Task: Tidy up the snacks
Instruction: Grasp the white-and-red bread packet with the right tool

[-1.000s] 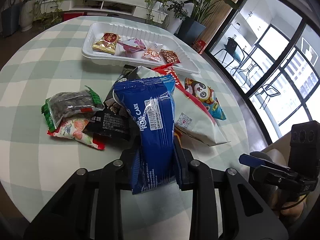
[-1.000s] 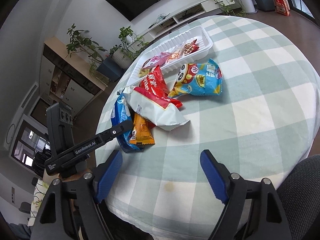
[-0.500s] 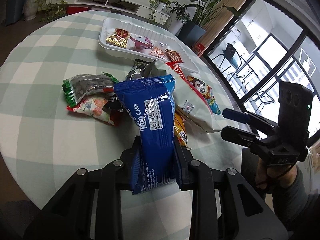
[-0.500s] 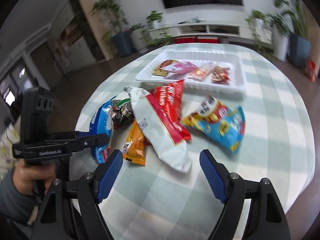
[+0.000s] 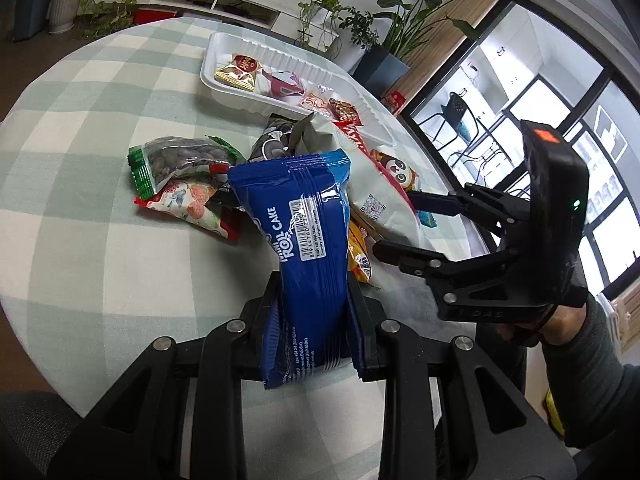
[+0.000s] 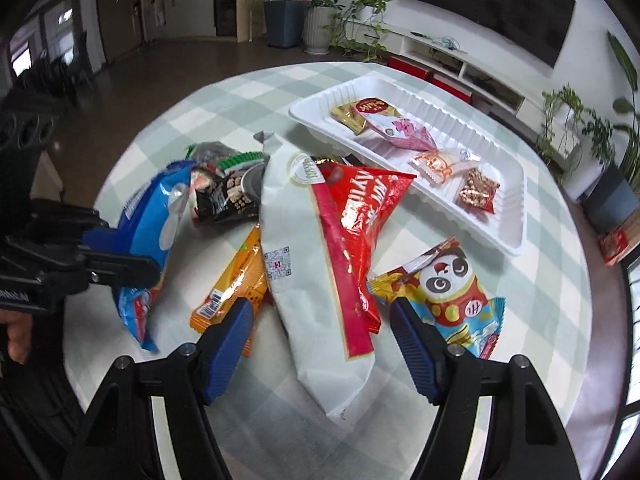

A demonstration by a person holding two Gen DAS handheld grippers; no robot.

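My left gripper is shut on a blue roll cake packet and holds it above the near table edge; the packet also shows in the right wrist view. My right gripper is open and empty, hovering over a long white and red bag in the snack pile. It shows at the right of the left wrist view. A white tray at the far side holds several small snacks. An orange packet and a panda packet lie beside the white bag.
A green bag of dark nuts, a strawberry packet and a black packet lie left of the pile on the round checked table. Potted plants, a TV shelf and large windows surround the table.
My right gripper has swung in over the snack pile, closer to the white bag. My left gripper still holds the blue packet and has pulled back slightly.
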